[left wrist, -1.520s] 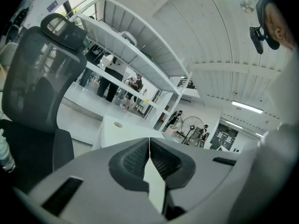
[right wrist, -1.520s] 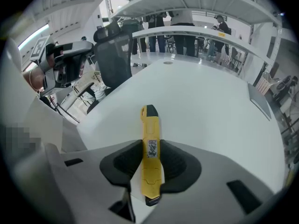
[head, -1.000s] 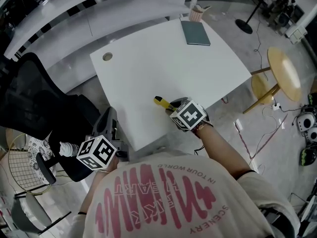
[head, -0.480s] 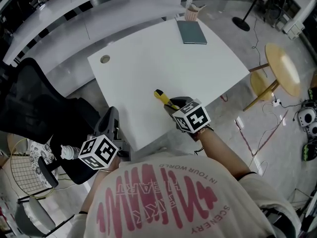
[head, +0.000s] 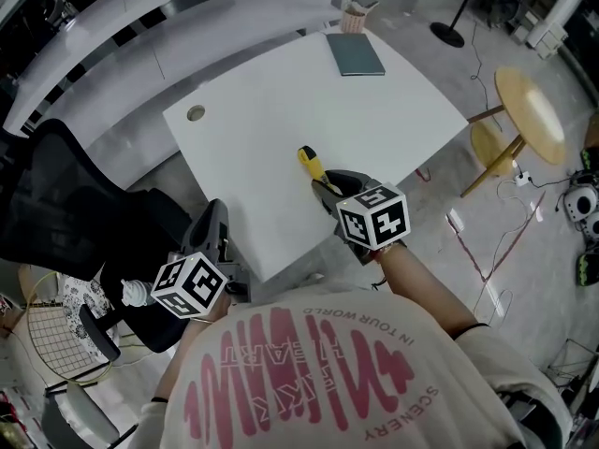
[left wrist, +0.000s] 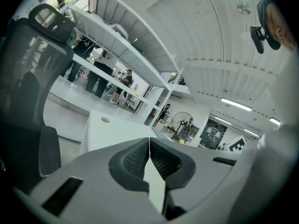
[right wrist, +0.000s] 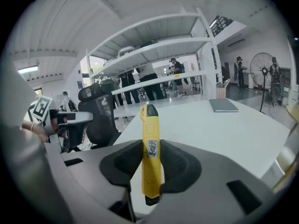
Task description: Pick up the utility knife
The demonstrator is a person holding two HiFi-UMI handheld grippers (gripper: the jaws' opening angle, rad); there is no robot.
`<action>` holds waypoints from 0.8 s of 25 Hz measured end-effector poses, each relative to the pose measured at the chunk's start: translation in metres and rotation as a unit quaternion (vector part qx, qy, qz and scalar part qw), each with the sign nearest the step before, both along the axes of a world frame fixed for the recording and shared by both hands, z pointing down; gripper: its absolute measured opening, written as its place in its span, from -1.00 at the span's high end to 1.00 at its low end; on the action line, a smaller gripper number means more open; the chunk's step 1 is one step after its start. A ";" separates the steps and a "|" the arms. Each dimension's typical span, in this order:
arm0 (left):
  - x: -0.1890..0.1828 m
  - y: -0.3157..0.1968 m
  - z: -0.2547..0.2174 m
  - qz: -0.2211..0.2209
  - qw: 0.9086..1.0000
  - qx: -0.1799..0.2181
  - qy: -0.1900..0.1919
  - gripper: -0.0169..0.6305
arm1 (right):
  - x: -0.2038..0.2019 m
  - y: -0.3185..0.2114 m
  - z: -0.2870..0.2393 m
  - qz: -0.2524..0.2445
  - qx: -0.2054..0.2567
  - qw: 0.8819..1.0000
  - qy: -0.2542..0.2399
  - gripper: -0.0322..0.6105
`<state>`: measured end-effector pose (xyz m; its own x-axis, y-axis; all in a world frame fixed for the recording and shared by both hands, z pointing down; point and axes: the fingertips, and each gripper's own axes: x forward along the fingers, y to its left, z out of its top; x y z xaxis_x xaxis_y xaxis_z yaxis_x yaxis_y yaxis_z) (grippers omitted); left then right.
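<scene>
The yellow utility knife (right wrist: 150, 153) with a black tip is clamped between the dark pads of my right gripper (right wrist: 150, 164), its tip sticking out forward and up. In the head view the utility knife (head: 310, 165) juts from the right gripper (head: 329, 187) above the white table (head: 281, 120), near its front edge. My left gripper (head: 217, 241) hangs off the table's left side by the chair. In the left gripper view its pads (left wrist: 135, 158) meet with nothing between them, so the left gripper (left wrist: 149, 158) is shut.
A grey notebook (head: 355, 53) and a small cup (head: 354, 17) lie at the table's far corner. A round cable hole (head: 195, 113) is at the left. A black office chair (head: 65, 204) stands left of the table. A round wooden stool (head: 529, 115) is to the right.
My right gripper has risen from the tabletop with the knife in it and rolled, so the knife now points farther up the table. The left gripper has stayed put.
</scene>
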<state>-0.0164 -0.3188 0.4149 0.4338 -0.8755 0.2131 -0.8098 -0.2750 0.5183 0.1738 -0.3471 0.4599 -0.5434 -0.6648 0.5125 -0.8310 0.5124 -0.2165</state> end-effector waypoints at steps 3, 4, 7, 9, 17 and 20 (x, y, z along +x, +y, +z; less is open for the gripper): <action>0.000 -0.001 -0.002 0.016 1.000 0.004 -0.007 0.87 | -0.001 0.002 -0.011 0.024 0.010 0.999 -0.019 0.49; -0.001 -0.002 -0.003 0.020 1.000 0.005 -0.009 0.87 | -0.002 0.004 -0.013 0.032 0.012 0.999 -0.024 0.49; -0.002 -0.003 -0.008 0.033 0.999 0.013 -0.011 0.87 | -0.004 0.009 -0.021 0.057 0.021 0.998 -0.036 0.49; -0.003 -0.005 -0.012 0.044 0.999 0.020 -0.013 0.87 | -0.005 0.012 -0.027 0.077 0.027 0.996 -0.047 0.49; -0.014 0.001 -0.025 0.072 0.996 0.043 -0.026 0.87 | -0.013 0.030 -0.058 0.159 0.067 0.981 -0.090 0.49; -0.019 0.005 -0.025 0.080 0.995 0.040 -0.037 0.87 | -0.013 0.041 -0.069 0.191 0.086 0.973 -0.093 0.49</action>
